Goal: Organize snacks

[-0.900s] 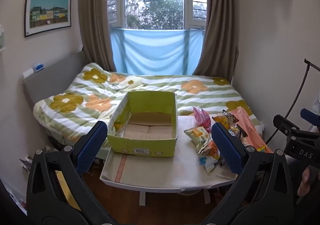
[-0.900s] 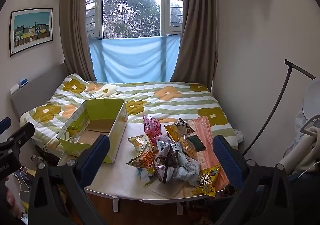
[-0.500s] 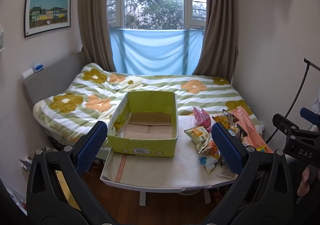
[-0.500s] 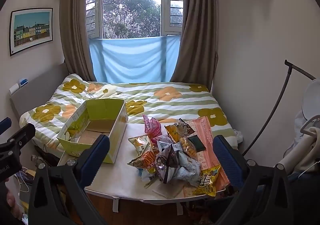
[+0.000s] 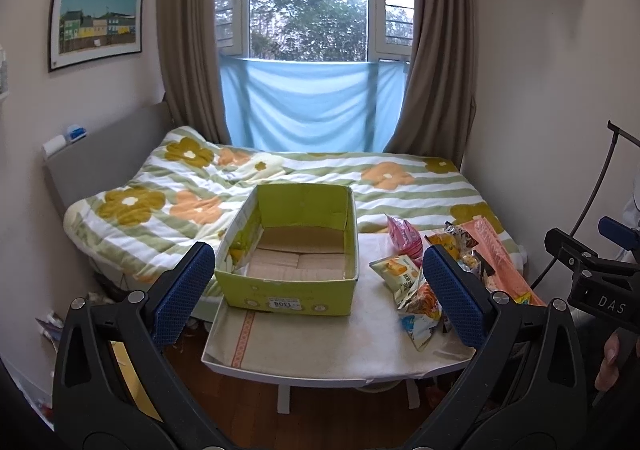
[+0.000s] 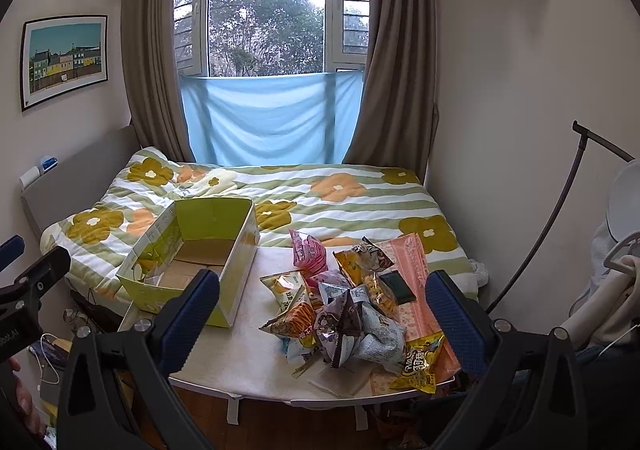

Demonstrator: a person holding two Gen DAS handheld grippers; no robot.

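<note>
A small bedroom, and a white table (image 5: 304, 346) stands at the foot of a bed (image 5: 280, 186) with a flowered quilt, curtained window behind. From the left wrist view much of the snack pile (image 6: 344, 310) is masked by that gripper's own right finger; the right wrist view shows it whole, though the packets overlap so that the lower ones are hard to tell apart. The table's legs are partly cut off below.

The green cardboard box (image 5: 296, 250) sits on the table's left part, its top open, bare cardboard floor showing, nothing inside. The snacks lie heaped on the table's right part, well apart from the box, with a yellow packet (image 6: 418, 364) at the near edge.

Bare tabletop lies between box and pile. The left gripper (image 5: 316, 290) hangs wide open, nothing between its fingers; the right gripper (image 6: 324, 314) likewise gapes empty, both short of the table.
</note>
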